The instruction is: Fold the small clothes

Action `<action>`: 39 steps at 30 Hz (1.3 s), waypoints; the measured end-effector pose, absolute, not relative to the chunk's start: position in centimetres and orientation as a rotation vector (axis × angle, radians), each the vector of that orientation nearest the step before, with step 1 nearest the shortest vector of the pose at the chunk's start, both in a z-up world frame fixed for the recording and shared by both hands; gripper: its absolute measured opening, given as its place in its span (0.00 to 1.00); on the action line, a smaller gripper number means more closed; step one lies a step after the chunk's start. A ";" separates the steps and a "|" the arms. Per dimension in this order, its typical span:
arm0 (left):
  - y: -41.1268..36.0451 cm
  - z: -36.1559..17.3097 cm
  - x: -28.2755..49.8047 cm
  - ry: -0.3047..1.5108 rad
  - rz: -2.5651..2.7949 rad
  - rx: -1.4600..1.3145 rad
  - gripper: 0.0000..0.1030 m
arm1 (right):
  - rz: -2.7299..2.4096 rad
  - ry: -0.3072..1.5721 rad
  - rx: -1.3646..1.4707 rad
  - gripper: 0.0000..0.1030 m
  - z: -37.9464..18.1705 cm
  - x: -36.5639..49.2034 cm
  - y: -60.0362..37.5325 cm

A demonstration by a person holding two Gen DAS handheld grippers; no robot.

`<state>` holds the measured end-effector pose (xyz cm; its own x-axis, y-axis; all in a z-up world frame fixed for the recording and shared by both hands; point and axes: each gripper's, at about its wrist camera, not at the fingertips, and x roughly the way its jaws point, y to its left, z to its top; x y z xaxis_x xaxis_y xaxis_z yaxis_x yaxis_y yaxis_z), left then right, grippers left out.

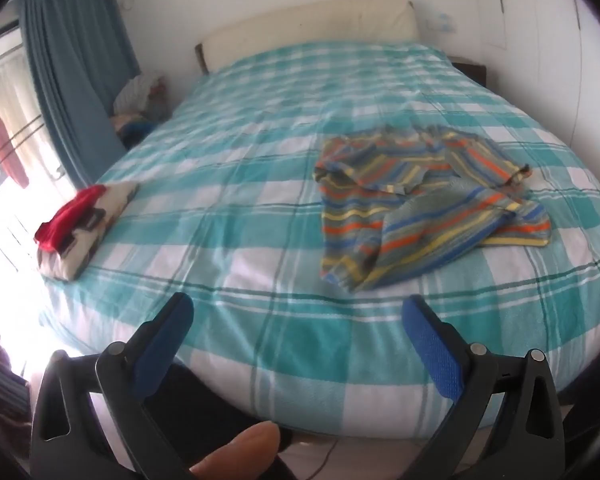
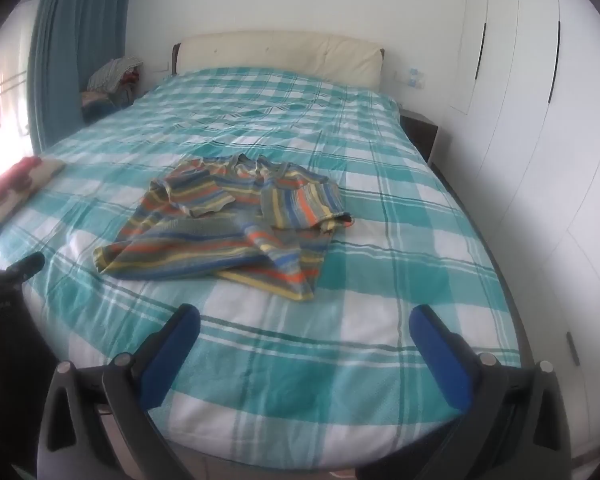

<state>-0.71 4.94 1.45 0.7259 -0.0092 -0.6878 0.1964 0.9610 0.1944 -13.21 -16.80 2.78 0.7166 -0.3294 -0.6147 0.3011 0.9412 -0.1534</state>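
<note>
A crumpled striped shirt (image 2: 236,224) is seen mid-bed (image 2: 420,240); the left gripper (image 1: 298,312) and right gripper (image 2: 304,320) are held near, jaws apart, empty.

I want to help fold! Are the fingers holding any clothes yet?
No. Both the left gripper and right gripper are open and empty; the striped shirt lies untouched.

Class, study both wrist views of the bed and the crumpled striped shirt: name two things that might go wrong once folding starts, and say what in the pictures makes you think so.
1. The striped shirt lies bunched with layers overlapping, so an open right gripper may pinch several layers at once.
2. The checked bedcover is soft and loose; either gripper, including the left gripper, could catch it along with the shirt.
</note>
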 end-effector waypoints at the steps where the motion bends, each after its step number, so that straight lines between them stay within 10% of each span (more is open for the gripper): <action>1: 5.5 1.4 -0.6 0.779 -0.124 0.237 1.00 | -0.353 0.683 -0.046 1.00 3.0 -13.4 -16.8; 39: 3.2 1.8 0.3 0.815 -0.273 0.170 1.00 | -0.386 0.686 -0.012 1.00 2.9 -12.8 -16.6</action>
